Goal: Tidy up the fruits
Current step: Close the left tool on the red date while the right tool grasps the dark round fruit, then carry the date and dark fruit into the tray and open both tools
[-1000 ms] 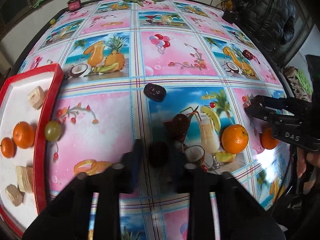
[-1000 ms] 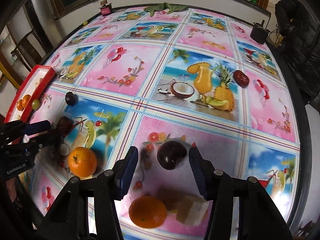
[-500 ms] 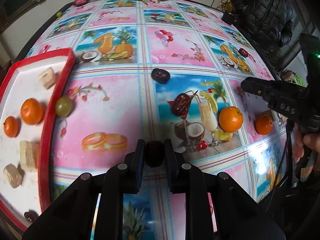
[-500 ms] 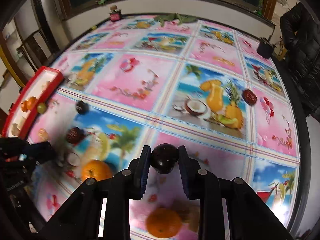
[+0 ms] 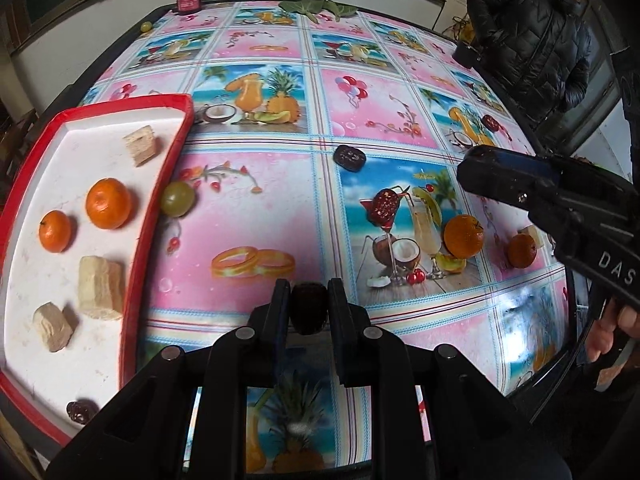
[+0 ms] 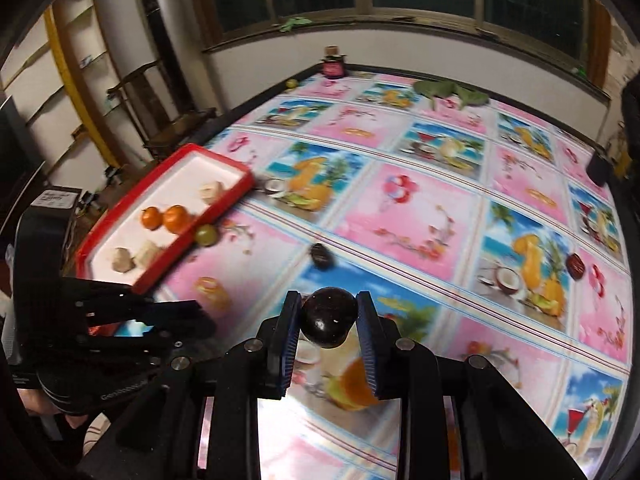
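Note:
My left gripper [image 5: 308, 300] is shut on a small dark wrinkled fruit [image 5: 308, 309], held above the tablecloth just right of the red-rimmed white tray [image 5: 160, 184]. In the tray lie two oranges [image 5: 108, 203], several wafer pieces and a dark fruit. A green grape [image 5: 177, 199] rests against the tray's outer rim. My right gripper [image 6: 329, 312] is shut on a round dark plum [image 6: 329, 317], raised over the table. On the cloth lie a dark fruit [image 5: 349, 157], a reddish date [image 5: 385, 204] and two oranges [image 5: 463, 236].
A person in a black jacket [image 5: 532, 28] stands at the far right edge. A red jar [image 5: 188, 0], green leaves [image 5: 320, 7] and a small black object [image 5: 466, 54] sit along the far side. Another dark fruit [image 6: 575, 266] lies at the right.
The right gripper closed on the plum, lifted it off the cloth and swung left toward the tray. The left gripper rose with its dark fruit and came nearer the tray.

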`<state>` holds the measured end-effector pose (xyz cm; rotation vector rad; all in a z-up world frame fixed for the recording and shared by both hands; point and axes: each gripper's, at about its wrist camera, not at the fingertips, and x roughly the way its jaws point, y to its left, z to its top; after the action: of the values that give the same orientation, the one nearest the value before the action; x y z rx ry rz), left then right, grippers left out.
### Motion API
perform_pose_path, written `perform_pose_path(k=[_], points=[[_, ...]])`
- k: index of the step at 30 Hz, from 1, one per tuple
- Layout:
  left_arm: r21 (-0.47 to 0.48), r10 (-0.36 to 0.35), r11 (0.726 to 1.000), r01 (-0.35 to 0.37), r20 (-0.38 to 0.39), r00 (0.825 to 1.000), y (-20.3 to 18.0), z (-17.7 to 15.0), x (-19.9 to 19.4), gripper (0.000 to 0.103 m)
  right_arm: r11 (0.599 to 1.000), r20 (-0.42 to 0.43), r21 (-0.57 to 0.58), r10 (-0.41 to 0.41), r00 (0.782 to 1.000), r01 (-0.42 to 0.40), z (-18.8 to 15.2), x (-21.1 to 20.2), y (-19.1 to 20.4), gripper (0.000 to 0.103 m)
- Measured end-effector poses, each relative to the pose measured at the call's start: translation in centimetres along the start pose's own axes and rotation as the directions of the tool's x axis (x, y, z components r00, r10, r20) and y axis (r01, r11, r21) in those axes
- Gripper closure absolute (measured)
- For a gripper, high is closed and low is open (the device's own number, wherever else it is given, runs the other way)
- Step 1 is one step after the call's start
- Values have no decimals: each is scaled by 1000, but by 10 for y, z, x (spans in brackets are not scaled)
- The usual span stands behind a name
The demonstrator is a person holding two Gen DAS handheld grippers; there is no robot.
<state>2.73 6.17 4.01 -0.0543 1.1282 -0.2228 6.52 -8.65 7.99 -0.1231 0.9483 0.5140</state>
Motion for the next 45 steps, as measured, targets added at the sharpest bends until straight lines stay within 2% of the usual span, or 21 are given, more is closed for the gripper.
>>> perform_pose_path(k=[12,24,31,40,45], points=[[-17,-3,1000,3,15,1000,16,2,-20,87,998,-1,-32,54,999,-54,4,6,29,75],[-70,21,997,-19,30,999,51,7,-37,87,992,3,-78,103,995,-103,8,7,56,75],[-103,6,995,-1,43,999,69,4,-47,87,985,-5,-98,145,989,-145,13,8,72,75],[-153,50,988,-39,68,996,106,0,-64,87,972,-15,-138,188,982,-189,19,7,91,75],[-191,75,980,-59,75,994,131,-2,-69,87,954,-2,-170,249,968,-246,22,8,101,75]])
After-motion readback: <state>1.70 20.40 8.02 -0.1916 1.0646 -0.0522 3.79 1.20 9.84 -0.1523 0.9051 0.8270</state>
